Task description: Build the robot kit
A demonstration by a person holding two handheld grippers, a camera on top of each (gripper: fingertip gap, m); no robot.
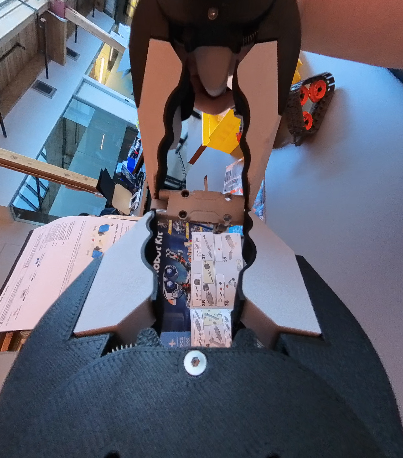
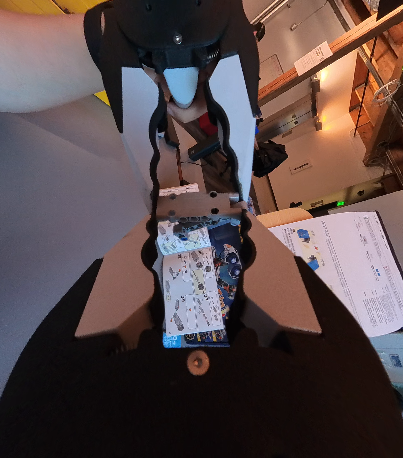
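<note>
A grey building-toy block with round pin holes hangs in the air between my two grippers, which face each other tip to tip. My left gripper is shut on its near edge. My right gripper comes in from the far side and is shut on the opposite edge. In the right wrist view the same block sits between my right gripper and the left gripper, with a small grey beam hanging under it. Below lies an open instruction booklet on a dark blue kit box.
A printed sheet lies on the grey table beside the box. It also shows in the right wrist view. A tracked toy vehicle with red wheels and a yellow bin stand farther off. A person's forearm reaches over the table. The tips of both grippers are at nearly the same place.
</note>
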